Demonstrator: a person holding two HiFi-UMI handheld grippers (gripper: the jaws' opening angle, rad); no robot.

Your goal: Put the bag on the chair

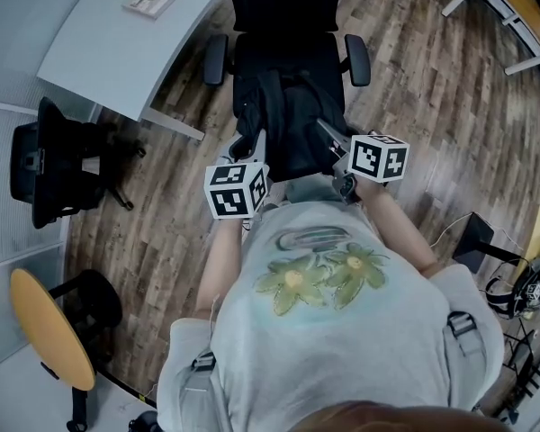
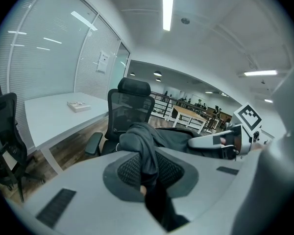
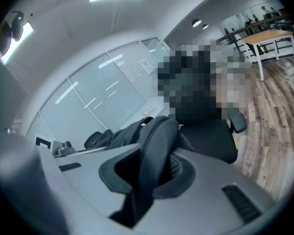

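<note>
Bag hangs between both grippers over the chair seat, as the head view shows. Only the gripper views show the grips: left gripper clenched on its fabric, right gripper on a strap.

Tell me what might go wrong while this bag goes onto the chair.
1. The left gripper and the right gripper each pinch only a narrow fold of the bag. The fabric may slip out early.
2. The bag seems to hang near the front of the chair. If it is let go here, it might slide to the floor.
3. Loose fabric could catch on an armrest.
</note>
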